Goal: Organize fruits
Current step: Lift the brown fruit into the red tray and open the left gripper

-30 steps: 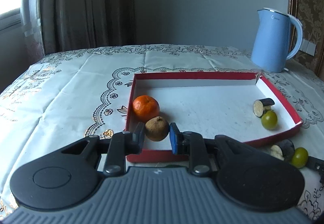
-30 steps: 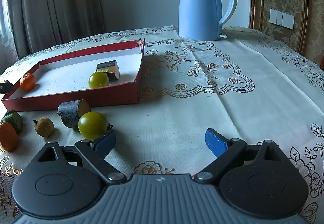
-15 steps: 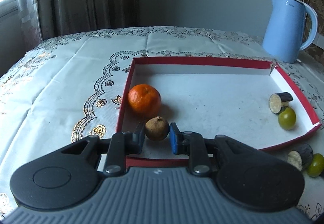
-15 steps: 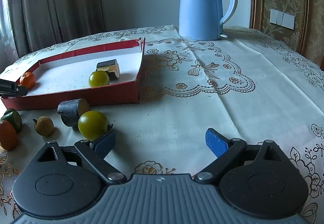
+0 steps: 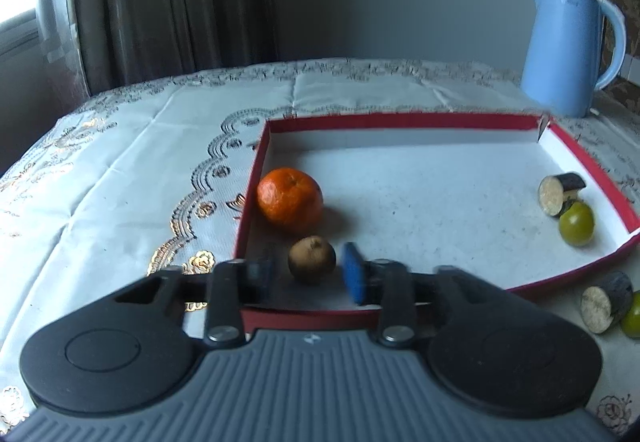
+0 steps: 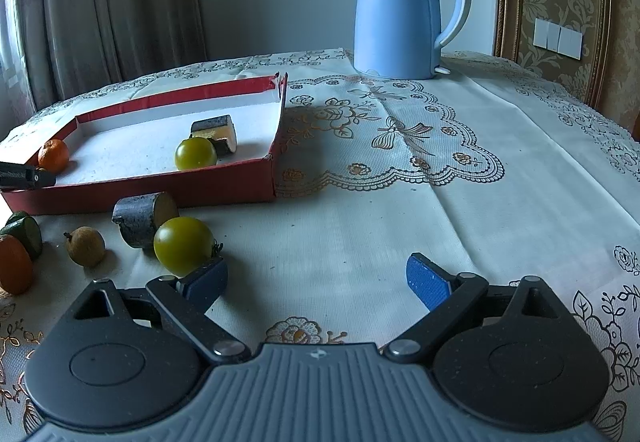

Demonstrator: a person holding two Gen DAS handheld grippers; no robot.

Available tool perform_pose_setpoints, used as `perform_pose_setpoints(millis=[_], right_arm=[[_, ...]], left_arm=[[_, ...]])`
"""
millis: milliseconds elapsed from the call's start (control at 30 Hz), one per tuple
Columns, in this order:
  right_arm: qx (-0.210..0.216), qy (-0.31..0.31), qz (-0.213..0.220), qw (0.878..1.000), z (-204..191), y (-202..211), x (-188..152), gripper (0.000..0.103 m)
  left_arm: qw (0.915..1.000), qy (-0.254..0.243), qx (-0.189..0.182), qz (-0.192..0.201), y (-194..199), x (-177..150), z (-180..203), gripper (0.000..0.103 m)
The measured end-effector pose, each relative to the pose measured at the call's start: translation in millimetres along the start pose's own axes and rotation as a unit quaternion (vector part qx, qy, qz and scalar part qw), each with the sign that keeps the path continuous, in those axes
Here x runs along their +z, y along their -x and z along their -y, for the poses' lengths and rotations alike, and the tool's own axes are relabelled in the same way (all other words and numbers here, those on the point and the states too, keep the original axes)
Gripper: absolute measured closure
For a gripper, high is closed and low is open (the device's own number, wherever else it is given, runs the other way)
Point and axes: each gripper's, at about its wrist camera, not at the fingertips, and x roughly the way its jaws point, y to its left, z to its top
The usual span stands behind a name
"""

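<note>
In the left wrist view a small brown fruit (image 5: 312,260) lies on the floor of the red tray (image 5: 400,121), just in front of an orange mandarin (image 5: 290,200). My left gripper (image 5: 308,274) straddles the brown fruit; its jaws are opening and gaps show on both sides of the fruit. An eggplant slice (image 5: 558,192) and a green fruit (image 5: 577,224) sit at the tray's right wall. My right gripper (image 6: 316,282) hangs open over bare tablecloth, its left finger close to a green fruit (image 6: 183,246) outside the tray.
Outside the tray's front wall (image 6: 140,194) lie an eggplant slice (image 6: 142,218), a second brown fruit (image 6: 85,246), an orange fruit (image 6: 14,270) and a dark green piece (image 6: 24,230). A blue kettle (image 6: 400,10) stands at the back. The table's left edge (image 5: 24,162) drops off.
My left gripper's jaws have parted from the brown fruit, which now rests on the tray floor. The left view has shifted slightly closer to the tray. The right gripper has not moved.
</note>
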Motion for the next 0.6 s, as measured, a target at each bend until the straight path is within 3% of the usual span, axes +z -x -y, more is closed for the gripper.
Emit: perform_pose_setpoints(millis=[67,167,267,367,600], right_arm=[[-0.003,0.004,-0.002,1.0,-1,0,0,0.006],[-0.006,0.008,-0.003,1.0,-3,-1,-1,0.006],[-0.007,0.009,-0.003,1.0,-4,-1,0,0.006],[-0.007,0.009,-0.003,1.0,-4,-1,0,0.006],[-0.006,0.008,-0.003,1.0,-4,-1,0,0.005]], left_arm=[[0.9999,0.003,-0.002,0.012,10,0,-2,0.048],[0.9995,0.013,-0.013,0.025,31,-4,-7,0.046],[0.9983,0.007,0.012,0.056,58,-13,-9,0.027],[0.9957,0.004,0.029,0.088,86,-30,-13,0.023],[0.9986,0.038,-0.019,0.034,101,-73,-16,0.021]])
